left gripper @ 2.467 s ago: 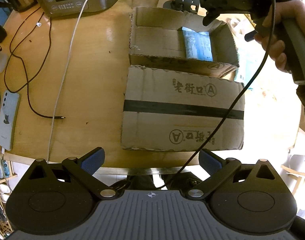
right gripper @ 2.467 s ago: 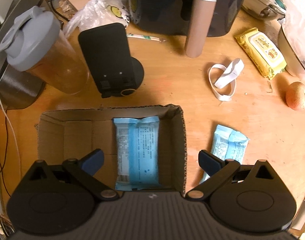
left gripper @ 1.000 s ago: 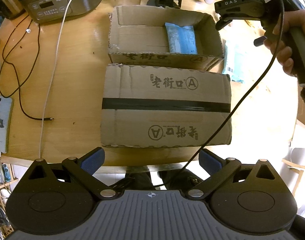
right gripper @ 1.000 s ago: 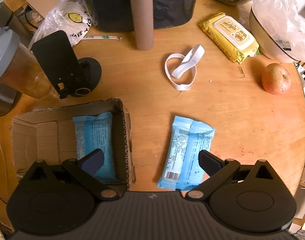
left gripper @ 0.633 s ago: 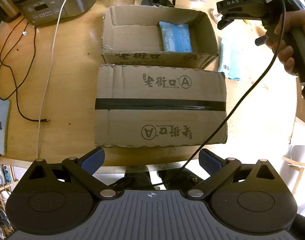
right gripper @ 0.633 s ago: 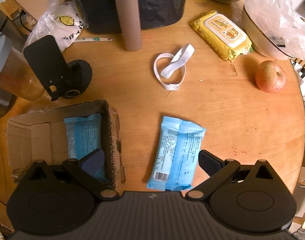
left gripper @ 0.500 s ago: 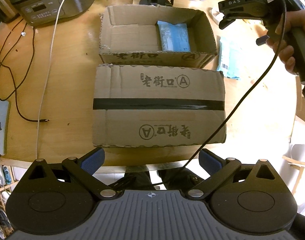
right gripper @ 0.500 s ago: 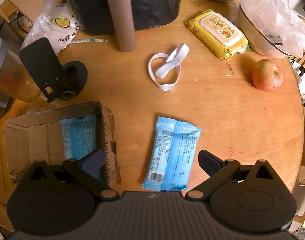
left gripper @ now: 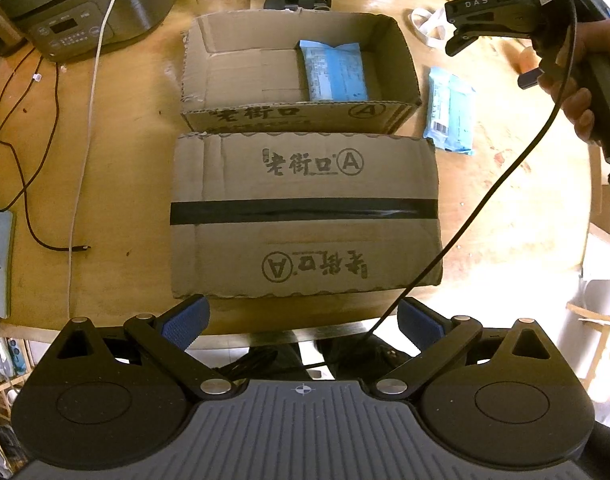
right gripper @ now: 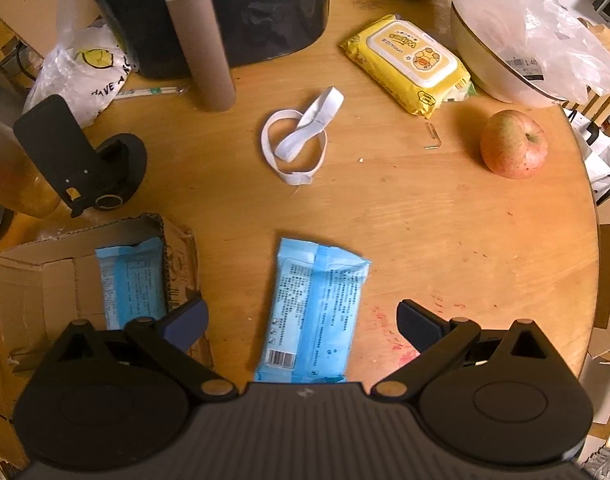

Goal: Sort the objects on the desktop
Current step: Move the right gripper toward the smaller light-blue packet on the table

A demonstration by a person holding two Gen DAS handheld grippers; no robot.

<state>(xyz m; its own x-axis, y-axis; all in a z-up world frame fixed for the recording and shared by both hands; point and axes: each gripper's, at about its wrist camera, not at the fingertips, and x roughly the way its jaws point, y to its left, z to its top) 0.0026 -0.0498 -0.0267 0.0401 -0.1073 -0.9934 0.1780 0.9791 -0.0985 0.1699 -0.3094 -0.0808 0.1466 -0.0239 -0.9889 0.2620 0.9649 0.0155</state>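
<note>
Desk (right gripper: 445, 216) carries open carton (left gripper: 297, 120), one blue packet (left gripper: 333, 70) inside; second blue packet (right gripper: 315, 308) lies just beside the carton, toward the desk's near edge; right hand-held gripper (right gripper: 301, 320) wide open, empty, straddling it; left hand-held gripper (left gripper: 301, 320) open, empty. Risk: flat slippery wrapper slips on closing.

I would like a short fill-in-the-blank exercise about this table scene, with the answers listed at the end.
1. One blue packet lies inside the open cardboard ____.
2. The other blue packet lies on the ____, between the right gripper's open fingers.
3. The left gripper is open and holds ____.
4. The fruit near the table's edge is an ____.

Answers: box; table; nothing; apple
</note>
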